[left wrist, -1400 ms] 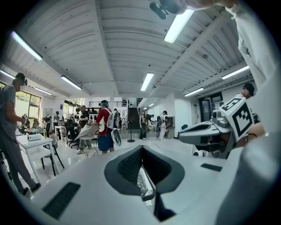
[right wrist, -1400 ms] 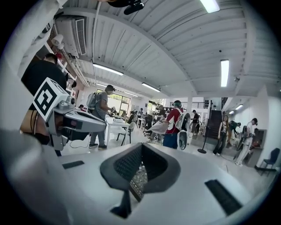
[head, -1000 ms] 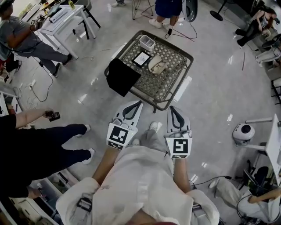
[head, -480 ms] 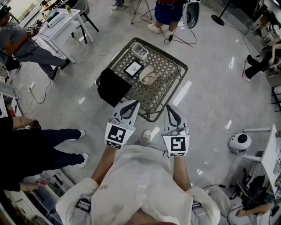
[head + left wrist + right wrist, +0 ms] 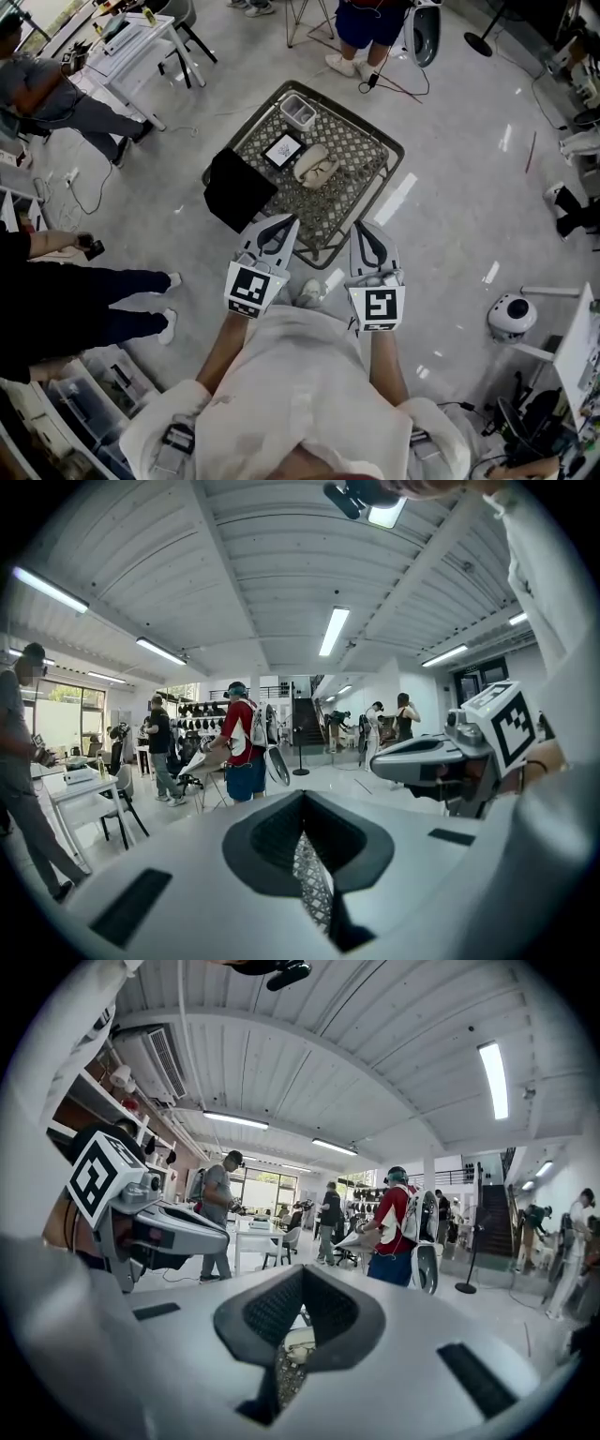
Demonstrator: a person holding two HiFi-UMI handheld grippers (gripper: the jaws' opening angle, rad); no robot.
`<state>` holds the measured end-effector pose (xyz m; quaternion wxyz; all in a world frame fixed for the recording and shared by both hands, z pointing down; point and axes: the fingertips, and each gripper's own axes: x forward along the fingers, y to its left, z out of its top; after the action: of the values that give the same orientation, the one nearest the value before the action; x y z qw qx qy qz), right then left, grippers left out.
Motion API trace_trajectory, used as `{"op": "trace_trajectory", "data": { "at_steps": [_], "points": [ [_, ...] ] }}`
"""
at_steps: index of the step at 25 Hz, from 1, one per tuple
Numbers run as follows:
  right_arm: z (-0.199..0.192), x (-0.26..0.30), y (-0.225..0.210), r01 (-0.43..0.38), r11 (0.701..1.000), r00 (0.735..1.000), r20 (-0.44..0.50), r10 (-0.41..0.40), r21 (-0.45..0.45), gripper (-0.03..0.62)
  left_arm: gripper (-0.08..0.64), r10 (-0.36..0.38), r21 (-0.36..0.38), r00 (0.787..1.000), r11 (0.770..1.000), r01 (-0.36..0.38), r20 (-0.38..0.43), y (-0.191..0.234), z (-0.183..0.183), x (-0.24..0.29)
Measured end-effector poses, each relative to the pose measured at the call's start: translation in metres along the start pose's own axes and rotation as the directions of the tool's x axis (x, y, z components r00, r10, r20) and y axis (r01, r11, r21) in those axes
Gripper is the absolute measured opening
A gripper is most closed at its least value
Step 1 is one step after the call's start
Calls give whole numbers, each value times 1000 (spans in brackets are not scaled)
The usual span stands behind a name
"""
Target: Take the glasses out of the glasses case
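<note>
The pale glasses case (image 5: 317, 167) lies open on the mesh top of a small table (image 5: 361, 155), with dark-framed glasses showing inside it. My left gripper (image 5: 285, 221) and right gripper (image 5: 360, 228) are held side by side at the table's near edge, short of the case, both shut and empty. In the left gripper view the left gripper's (image 5: 302, 797) jaws meet with only mesh behind them, and the right gripper (image 5: 427, 756) shows at the right. In the right gripper view the right gripper (image 5: 302, 1273) is likewise shut, with the left gripper (image 5: 173, 1226) beside it.
On the table sit a white bin (image 5: 298, 111), a framed marker card (image 5: 284, 148) and a black cloth (image 5: 238, 187) hanging over its left edge. People stand beyond the table (image 5: 367, 19) and at the left (image 5: 56, 89). A white round device (image 5: 511, 317) sits at the right.
Both grippers and the camera have moved forward towards the table; their tips now reach its near edge. The jaws have stayed shut. The bystander at the left has shifted.
</note>
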<state>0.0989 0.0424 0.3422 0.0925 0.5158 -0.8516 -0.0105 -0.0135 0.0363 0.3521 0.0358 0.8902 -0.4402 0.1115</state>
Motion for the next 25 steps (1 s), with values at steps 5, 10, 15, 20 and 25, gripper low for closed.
{"op": "trace_trajectory", "data": {
  "at_steps": [5,10,15,20,25],
  "points": [
    [-9,19,-10,-2,1000,1000,-20,2,16,6,12,7,-10,1000,1000,-7,-7,10,-1,17],
    [-8,44,-23,24,1000,1000,-15,-24,11,6,12,11,-30,1000,999,-11,11,34,2,39],
    [-4,69,-35,56,998,998,-41,-56,-3,6,12,-21,-43,1000,999,22,20,58,3,68],
    [-11,100,-48,104,995,992,-76,-104,3,6,12,-79,-42,997,996,79,9,81,3,96],
    [-28,128,-49,131,991,981,-147,-127,17,6,12,-152,-58,987,987,149,-44,101,-21,123]
  ]
}}
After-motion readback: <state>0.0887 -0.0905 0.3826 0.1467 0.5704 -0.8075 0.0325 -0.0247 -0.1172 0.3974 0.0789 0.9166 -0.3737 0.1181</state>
